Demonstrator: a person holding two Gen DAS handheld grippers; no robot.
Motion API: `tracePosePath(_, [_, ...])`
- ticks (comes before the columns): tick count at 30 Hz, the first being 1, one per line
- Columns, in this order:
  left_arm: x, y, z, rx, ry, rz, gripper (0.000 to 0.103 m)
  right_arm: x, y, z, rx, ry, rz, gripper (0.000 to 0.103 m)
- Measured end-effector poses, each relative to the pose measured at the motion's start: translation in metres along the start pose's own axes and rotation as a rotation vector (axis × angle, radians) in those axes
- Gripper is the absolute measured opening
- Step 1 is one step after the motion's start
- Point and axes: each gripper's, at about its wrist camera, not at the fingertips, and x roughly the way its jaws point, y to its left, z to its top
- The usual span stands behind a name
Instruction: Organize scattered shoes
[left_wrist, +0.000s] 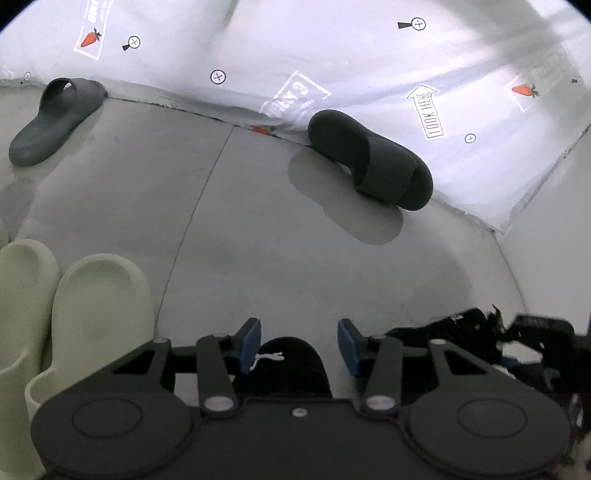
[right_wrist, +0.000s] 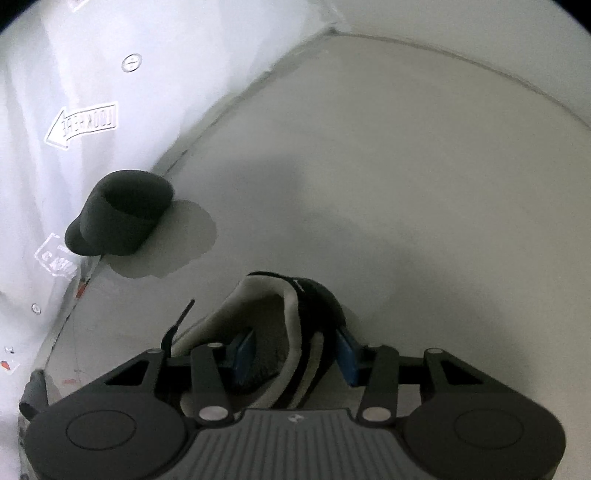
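The right gripper (right_wrist: 295, 350) has its jaws set either side of a black sneaker's (right_wrist: 314, 302) collar, one blue pad inside the opening against the pale lining, the other outside on the black wall. It looks clamped on that wall, though whether the pads are truly biting is hard to tell. The sneaker lies straight ahead of this gripper, toe pointing away across the floor (right_wrist: 424, 184).

The left gripper (left_wrist: 299, 345) is spread wide with nothing between its pads, hovering just above a second black shoe (left_wrist: 291, 363) that sits right under it, a small white logo showing.

Beside it on the left, two pale green slippers (left_wrist: 92, 314) stand side by side, already paired. Two dark slides are apart: one (left_wrist: 55, 118) by the wall's foot at far left, the other (left_wrist: 373, 162) angled against the printed wall sheet (left_wrist: 332, 44), long axis slanting toward the right corner.

My read: the black pair is the step in hand, and each gripper is nearer its own shoe.
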Motion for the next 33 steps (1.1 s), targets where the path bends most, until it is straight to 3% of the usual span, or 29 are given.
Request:
tracePosePath(4, [0.001, 0.002, -0.001, -0.011, 0.008, 0.006, 0.047, 0.015, 0.021, 0.004, -0.098, -0.019, 0.041, 0.050])
tracePosePath(7, [0.002, 0.003, 0.000, -0.014, 0.008, 0.013, 0.047, 0.013, 0.029, 0.001, -0.088, -0.053, 0.078, 0.053])
tracePosePath(11, [0.000, 0.003, 0.001, -0.012, -0.009, 0.023, 0.047, -0.022, 0.029, -0.020, 0.007, -0.210, 0.135, 0.084])
tracePosePath(13, [0.000, 0.005, 0.002, -0.024, -0.008, 0.026, 0.047, -0.037, 0.034, -0.034, -0.028, -0.259, 0.175, 0.092])
tracePosePath(17, [0.006, 0.003, 0.003, -0.023, 0.009, 0.017, 0.047, -0.032, 0.068, -0.075, -0.310, -0.210, 0.146, 0.093])
tracePosePath(20, [0.005, -0.001, 0.004, 0.006, 0.012, 0.004, 0.047, -0.014, 0.080, -0.089, -0.379, -0.162, 0.097, 0.096])
tracePosePath(25, [-0.002, 0.003, 0.002, 0.006, -0.012, 0.013, 0.047, -0.005, 0.101, -0.098, -0.501, -0.176, 0.025, 0.100])
tracePosePath(29, [-0.009, 0.013, 0.004, -0.038, -0.056, 0.029, 0.047, -0.003, 0.109, -0.098, -0.605, -0.175, 0.033, 0.091])
tracePosePath(33, [-0.009, 0.012, 0.005, -0.035, -0.054, 0.026, 0.047, 0.002, 0.117, -0.097, -0.647, -0.160, 0.079, 0.091])
